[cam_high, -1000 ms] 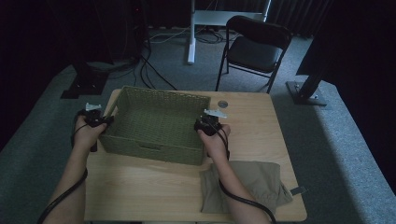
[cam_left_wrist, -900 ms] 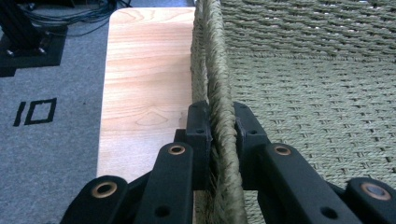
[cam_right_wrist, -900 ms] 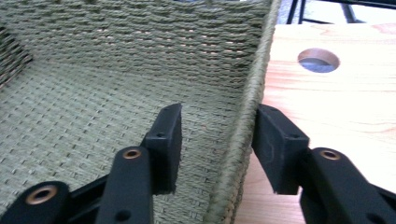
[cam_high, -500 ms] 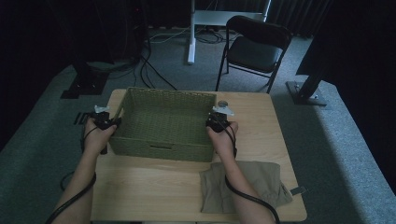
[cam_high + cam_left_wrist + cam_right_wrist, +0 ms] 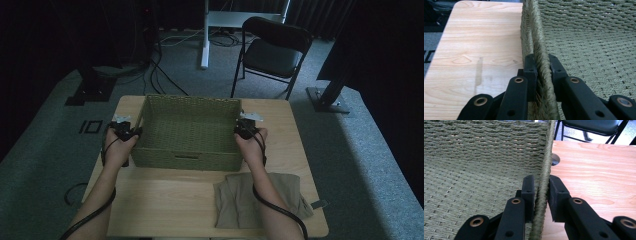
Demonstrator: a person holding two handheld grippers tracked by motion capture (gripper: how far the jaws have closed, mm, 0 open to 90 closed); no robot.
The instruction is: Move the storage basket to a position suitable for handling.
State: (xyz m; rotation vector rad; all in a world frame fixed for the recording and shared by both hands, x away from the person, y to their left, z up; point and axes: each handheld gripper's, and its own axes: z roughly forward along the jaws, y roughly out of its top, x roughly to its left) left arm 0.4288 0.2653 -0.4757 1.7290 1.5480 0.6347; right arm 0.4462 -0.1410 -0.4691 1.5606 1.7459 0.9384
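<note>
The left hand-held gripper (image 5: pixel 541 72) is clamped on the left wall of the woven basket (image 5: pixel 187 131), its two black jaws pressed against either side of the braided rim. The right hand-held gripper (image 5: pixel 541 195) stands at the basket's right wall; its jaws have just been closing and now straddle the rim, one inside and one outside, nipping it between them. In the high view the left hand-held gripper (image 5: pixel 131 134) and the right one (image 5: pixel 241 131) sit at opposite short ends of the basket. The basket is olive green, rectangular and open-topped, with a slot handle in its near wall; its woven floor lies bare. It rests on the far half of the wooden surface (image 5: pixel 165 200). A folded khaki cloth (image 5: pixel 247 200) lies on the surface nearer the person, right of centre. A black folding chair (image 5: pixel 272 50) stands behind the surface.
</note>
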